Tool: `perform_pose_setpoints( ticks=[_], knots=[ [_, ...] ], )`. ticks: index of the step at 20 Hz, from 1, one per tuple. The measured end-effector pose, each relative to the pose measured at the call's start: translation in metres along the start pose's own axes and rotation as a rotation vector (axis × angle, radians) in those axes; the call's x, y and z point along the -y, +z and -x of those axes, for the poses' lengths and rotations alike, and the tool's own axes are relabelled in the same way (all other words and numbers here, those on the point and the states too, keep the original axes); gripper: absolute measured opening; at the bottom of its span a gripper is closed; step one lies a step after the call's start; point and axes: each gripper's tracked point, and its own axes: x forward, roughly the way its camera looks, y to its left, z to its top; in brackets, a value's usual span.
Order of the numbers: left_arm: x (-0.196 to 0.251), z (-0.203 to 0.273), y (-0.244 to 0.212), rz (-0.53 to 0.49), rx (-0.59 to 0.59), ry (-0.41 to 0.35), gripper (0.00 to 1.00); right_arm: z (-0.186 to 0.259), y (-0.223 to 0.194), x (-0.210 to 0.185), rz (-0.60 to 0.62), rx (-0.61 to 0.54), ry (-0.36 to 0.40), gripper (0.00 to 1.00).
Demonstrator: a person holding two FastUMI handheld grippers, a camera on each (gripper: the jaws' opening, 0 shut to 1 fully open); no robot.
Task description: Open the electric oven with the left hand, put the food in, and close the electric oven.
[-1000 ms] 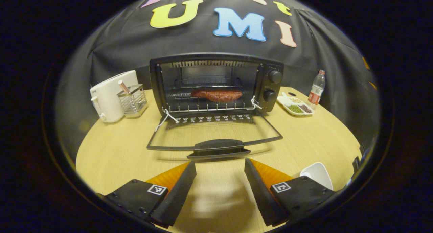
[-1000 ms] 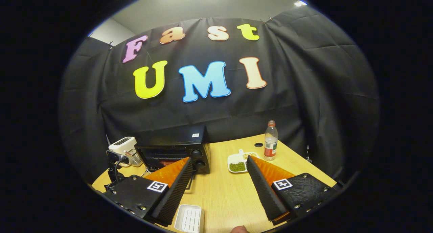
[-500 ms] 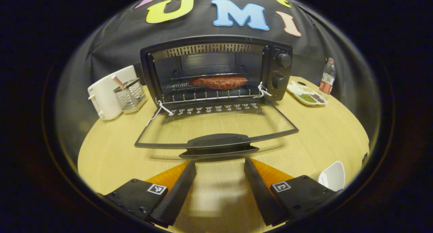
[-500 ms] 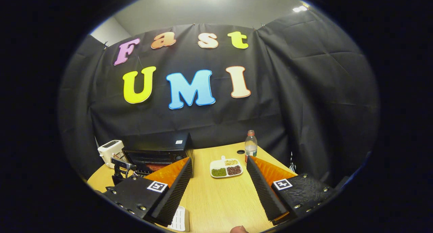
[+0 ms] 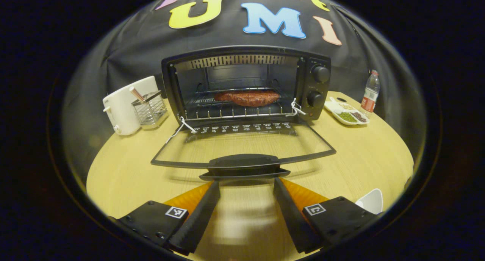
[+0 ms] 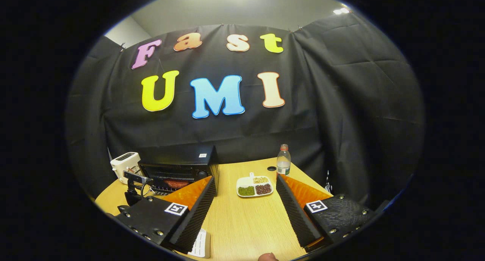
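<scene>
The black electric oven [image 5: 246,83] stands open on the wooden table, its glass door [image 5: 242,145] lying flat toward me. A reddish-brown piece of meat [image 5: 247,97] rests on the wire rack inside. My left gripper [image 5: 245,185] is open just in front of the door handle [image 5: 244,165], its fingertips under the handle's front edge, nothing pressed between them. In the right gripper view the oven [image 6: 178,170] sits at the far left with the meat [image 6: 176,183] visible inside. My right gripper [image 6: 246,181] is open and empty, raised above the table.
A white toaster [image 5: 125,105] and a wire utensil holder [image 5: 149,109] stand left of the oven. A divided dish of beans [image 5: 346,112] and a water bottle [image 5: 370,91] are at its right. A white tray [image 5: 369,201] lies near the right front; the tray [image 6: 199,244] also lies below my right gripper.
The left gripper has come closer to the open oven door, its fingertips now at the handle. The right gripper has swung up and right, away from the oven.
</scene>
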Motion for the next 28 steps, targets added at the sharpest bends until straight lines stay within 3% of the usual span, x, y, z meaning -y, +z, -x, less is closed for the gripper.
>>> perform_pose_setpoints(
  ticks=[10,18,21,24,28],
  knots=[
    [-0.002,0.029,0.038,0.043,0.104,-0.016,0.97,-0.006,0.007,-0.014,0.01,0.007,0.034,0.98],
    [-0.007,0.041,0.094,-0.021,0.266,-0.011,0.96,-0.01,0.006,-0.021,0.011,0.002,0.032,0.98],
    [-0.002,0.031,0.11,-0.031,0.275,-0.039,1.0,-0.013,0.006,-0.023,0.009,0.002,0.031,0.98],
    [-0.007,0.025,0.135,-0.036,0.313,-0.044,0.97,-0.016,0.012,-0.023,0.009,0.015,0.026,0.98],
    [-0.008,0.06,0.165,-0.059,0.403,-0.048,1.0,-0.024,0.024,-0.023,-0.002,0.053,0.034,0.98]
  ],
)
